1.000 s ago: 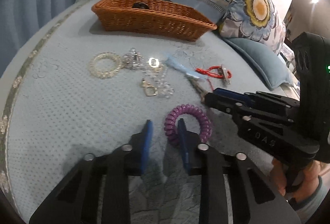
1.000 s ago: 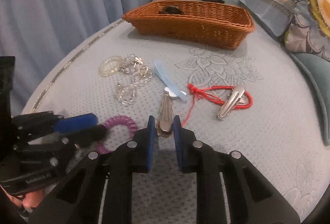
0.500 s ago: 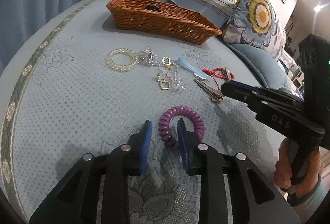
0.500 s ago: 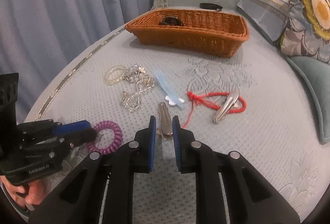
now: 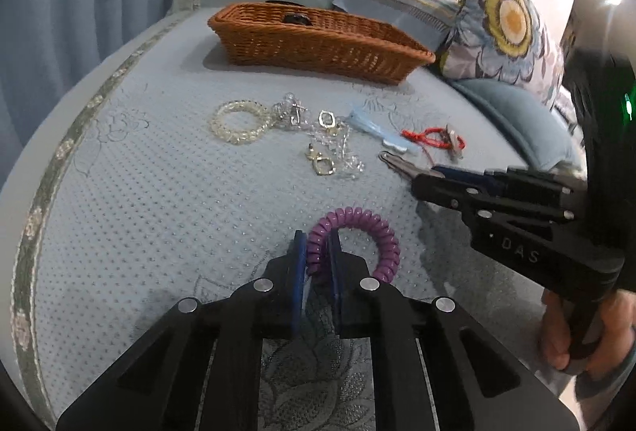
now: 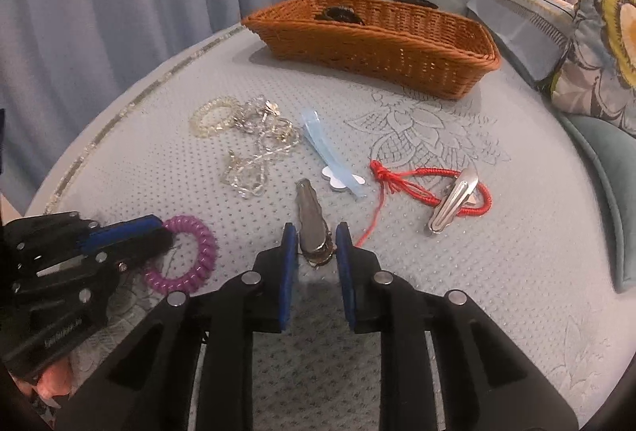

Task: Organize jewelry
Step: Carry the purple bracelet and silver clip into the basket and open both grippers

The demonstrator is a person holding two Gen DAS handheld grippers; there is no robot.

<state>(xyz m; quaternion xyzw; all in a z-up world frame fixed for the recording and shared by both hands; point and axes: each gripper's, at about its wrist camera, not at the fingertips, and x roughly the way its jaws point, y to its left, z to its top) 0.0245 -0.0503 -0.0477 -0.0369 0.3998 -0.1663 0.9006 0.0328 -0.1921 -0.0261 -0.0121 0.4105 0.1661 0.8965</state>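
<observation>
Here, a purple coil hair tie (image 5: 353,236) on the bedspread (image 5: 159,200) is pinched at its near edge by the left gripper (image 5: 317,252). The right gripper (image 6: 317,246) is held open around a metal hair clip (image 6: 312,220), without clamping it. A wicker basket (image 6: 377,41) is seen at 12 o'clock.

**Lettering on the two grippers**

In the left wrist view, the raised letters "DAS" are read on the black body of the right gripper (image 5: 431,178). In the right wrist view, a line of small pale print is seen on the body of the left gripper (image 6: 159,234), too blurred to be read.
</observation>
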